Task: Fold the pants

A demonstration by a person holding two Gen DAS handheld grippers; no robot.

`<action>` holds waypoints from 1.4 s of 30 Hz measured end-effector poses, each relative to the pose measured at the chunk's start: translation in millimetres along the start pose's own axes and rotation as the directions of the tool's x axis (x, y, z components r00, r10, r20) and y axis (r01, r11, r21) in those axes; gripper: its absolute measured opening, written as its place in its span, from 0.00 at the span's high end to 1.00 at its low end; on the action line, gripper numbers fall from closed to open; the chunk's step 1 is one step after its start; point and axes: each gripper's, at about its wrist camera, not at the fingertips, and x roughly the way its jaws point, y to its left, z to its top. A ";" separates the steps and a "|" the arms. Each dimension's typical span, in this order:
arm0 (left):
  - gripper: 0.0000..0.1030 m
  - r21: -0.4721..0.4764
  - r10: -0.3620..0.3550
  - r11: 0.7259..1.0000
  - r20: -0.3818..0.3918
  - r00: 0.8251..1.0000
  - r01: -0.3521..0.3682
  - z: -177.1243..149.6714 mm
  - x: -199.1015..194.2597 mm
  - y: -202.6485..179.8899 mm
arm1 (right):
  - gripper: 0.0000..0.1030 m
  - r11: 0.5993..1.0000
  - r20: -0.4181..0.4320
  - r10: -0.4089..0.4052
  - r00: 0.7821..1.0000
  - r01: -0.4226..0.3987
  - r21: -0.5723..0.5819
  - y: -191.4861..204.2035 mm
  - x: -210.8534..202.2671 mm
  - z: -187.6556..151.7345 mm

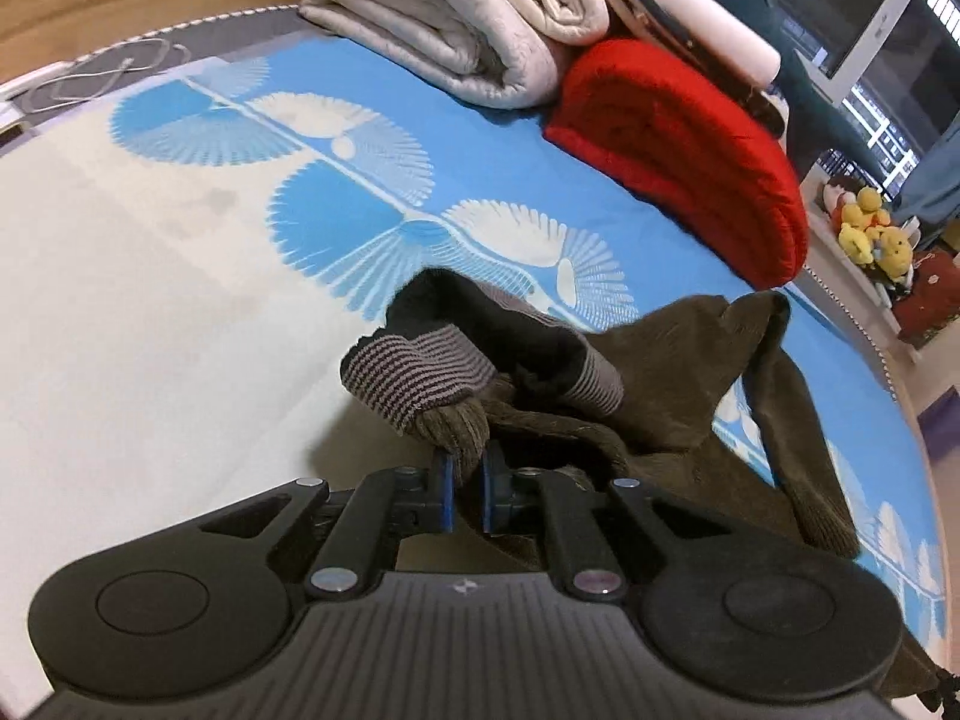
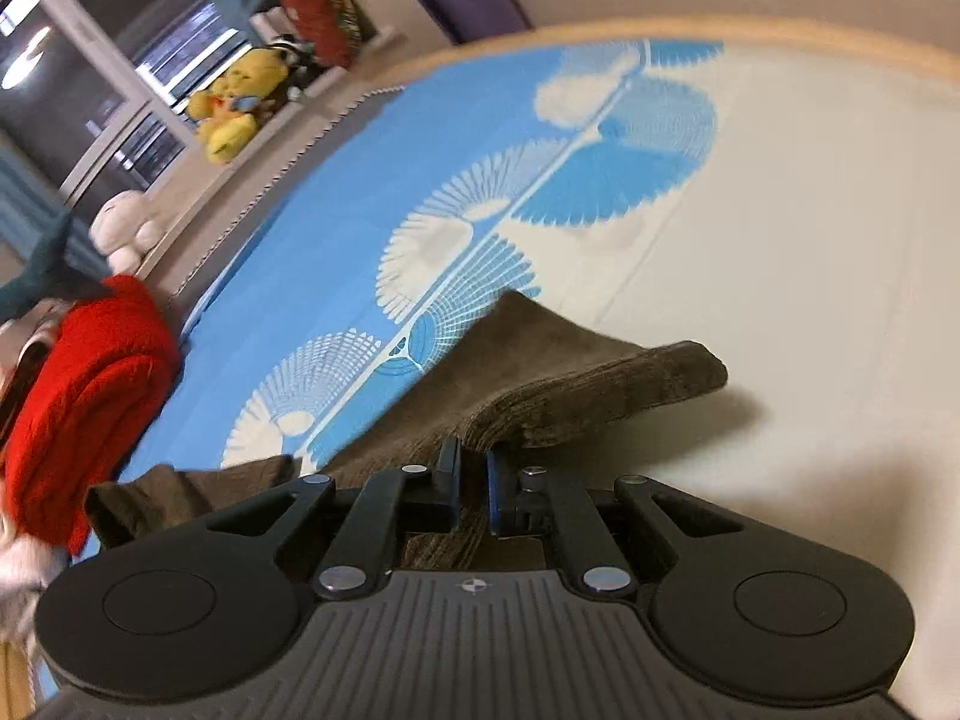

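Dark olive corduroy pants (image 1: pixel 660 396) with a grey striped waistband (image 1: pixel 408 378) and black fleece lining lie bunched on the bed. My left gripper (image 1: pixel 467 468) is shut on the corduroy just below the waistband and holds it raised above the sheet. In the right wrist view, my right gripper (image 2: pixel 474 468) is shut on a leg end of the pants (image 2: pixel 576 384), held off the sheet, with cloth trailing down to the left.
The bed has a blue and cream fan-pattern sheet (image 1: pixel 180 276). A folded grey quilt (image 1: pixel 456 18) and a red blanket (image 1: pixel 690 150) lie at its far side. Yellow plush toys (image 1: pixel 864 228) sit on a ledge past the bed edge. A white cable (image 1: pixel 108 72) lies far left.
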 end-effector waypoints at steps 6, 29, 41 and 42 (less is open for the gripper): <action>0.91 0.014 0.018 1.000 -0.072 0.997 -0.017 -50.0 -52.9 36.7 | 0.93 0.997 -0.040 -0.076 0.996 0.076 -0.016 -58.8 -66.0 -11.4; 0.54 0.673 0.076 0.730 -0.253 0.964 0.120 -96.4 -35.8 -65.2 | 0.71 0.962 0.105 -0.058 0.993 0.084 -0.261 -16.7 -105.5 -31.5; 0.88 0.911 0.140 0.405 -0.140 0.980 0.072 -98.0 3.9 -84.9 | 0.71 0.849 -0.104 0.103 0.989 -0.142 -0.509 118.6 -16.4 -70.6; 0.88 0.881 0.120 0.473 -0.104 0.987 0.035 -75.1 1.1 -79.4 | 0.71 0.838 -0.138 0.099 0.985 -0.158 -0.523 128.3 -3.6 -74.5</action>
